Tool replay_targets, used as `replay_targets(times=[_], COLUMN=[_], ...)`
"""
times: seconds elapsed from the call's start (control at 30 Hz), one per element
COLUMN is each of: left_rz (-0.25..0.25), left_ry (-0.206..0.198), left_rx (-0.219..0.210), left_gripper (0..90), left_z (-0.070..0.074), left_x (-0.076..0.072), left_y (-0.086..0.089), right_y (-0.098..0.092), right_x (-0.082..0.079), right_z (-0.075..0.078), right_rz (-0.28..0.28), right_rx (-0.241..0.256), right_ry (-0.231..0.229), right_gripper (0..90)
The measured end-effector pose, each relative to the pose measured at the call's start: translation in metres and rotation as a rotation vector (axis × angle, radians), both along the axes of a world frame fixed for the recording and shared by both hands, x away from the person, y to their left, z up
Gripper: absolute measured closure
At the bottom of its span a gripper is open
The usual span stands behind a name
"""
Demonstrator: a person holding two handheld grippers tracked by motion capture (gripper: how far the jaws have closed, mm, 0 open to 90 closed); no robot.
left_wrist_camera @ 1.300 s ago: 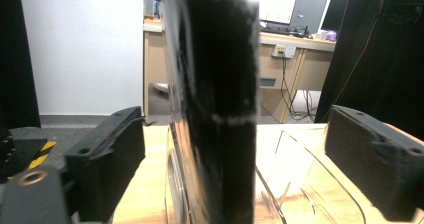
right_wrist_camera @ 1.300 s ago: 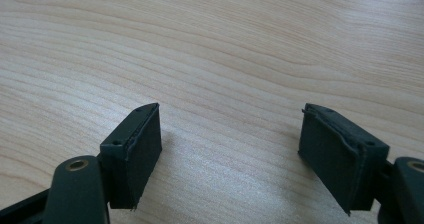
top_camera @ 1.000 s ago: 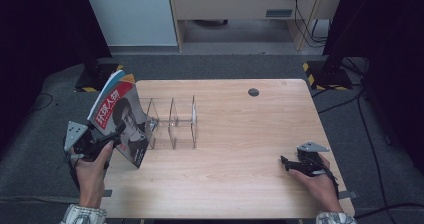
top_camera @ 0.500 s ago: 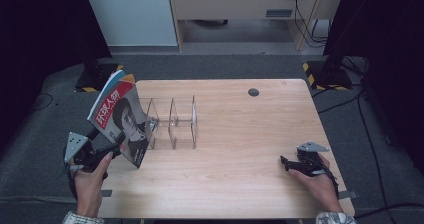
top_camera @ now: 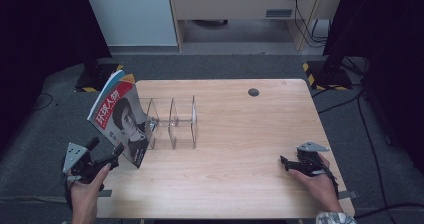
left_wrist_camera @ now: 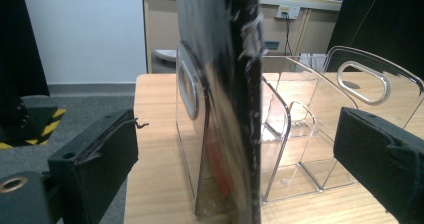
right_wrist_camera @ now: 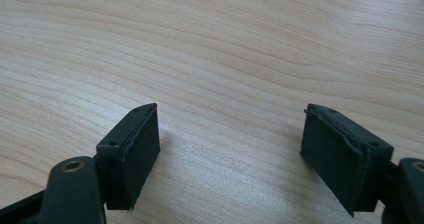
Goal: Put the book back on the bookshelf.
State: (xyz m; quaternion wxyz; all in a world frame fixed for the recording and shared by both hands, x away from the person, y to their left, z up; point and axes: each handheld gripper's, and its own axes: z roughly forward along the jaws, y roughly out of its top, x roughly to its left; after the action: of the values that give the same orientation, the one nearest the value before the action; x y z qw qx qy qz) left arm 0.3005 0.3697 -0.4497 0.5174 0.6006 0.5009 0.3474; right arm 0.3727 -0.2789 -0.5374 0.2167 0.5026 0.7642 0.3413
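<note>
A magazine (top_camera: 119,116) with a face on its cover stands on edge at the left end of a clear acrylic rack (top_camera: 175,121), leaning left. My left gripper (top_camera: 106,147) is open just in front of the magazine's lower corner and holds nothing. In the left gripper view the magazine's dark edge (left_wrist_camera: 235,109) rises between the wide-apart jaws of that gripper (left_wrist_camera: 237,144), against the rack's clear dividers (left_wrist_camera: 320,99). My right gripper (top_camera: 283,164) rests open on the table at the front right. The right gripper view has its jaws (right_wrist_camera: 230,144) apart over bare wood (right_wrist_camera: 225,44).
The wooden table (top_camera: 240,134) has a round dark cable hole (top_camera: 253,92) near its far edge. The left gripper hangs beyond the table's left front corner, over grey floor (top_camera: 45,134). A white cabinet (top_camera: 132,14) and a wooden desk (top_camera: 240,4) stand behind the table.
My left gripper has let go of the magazine and drawn back toward the person. The magazine stays standing at the rack. The right gripper has not moved.
</note>
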Motion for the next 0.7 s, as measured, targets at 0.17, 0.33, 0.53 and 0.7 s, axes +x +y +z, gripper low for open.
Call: replay_targets(times=[0.17,0.33,0.53,0.7], left_rz=[-0.006,-0.024,-0.053,-0.072], left_ry=[0.017,0.024,0.048,0.06], left_rx=[0.003,0.014,0.031,0.051], left_gripper=[3.6,3.5,3.8,3.5], left_z=[-0.004,-0.005,-0.008,-0.007], left_x=[0.0,-0.003,-0.009,-0.013], left_y=[0.002,0.001,-0.002,-0.006], right_y=[0.0,0.0,0.0,0.0], right_x=[0.0,0.0,0.0,0.0], right_z=[0.0,0.0,0.0,0.0], right_rz=[0.0,0.001,0.0,0.001], right_rx=[-0.001,-0.002,-0.001,-0.002], right_ry=[-0.004,-0.005,-0.004,-0.001], right_gripper=[23.4,23.4,23.4,23.3])
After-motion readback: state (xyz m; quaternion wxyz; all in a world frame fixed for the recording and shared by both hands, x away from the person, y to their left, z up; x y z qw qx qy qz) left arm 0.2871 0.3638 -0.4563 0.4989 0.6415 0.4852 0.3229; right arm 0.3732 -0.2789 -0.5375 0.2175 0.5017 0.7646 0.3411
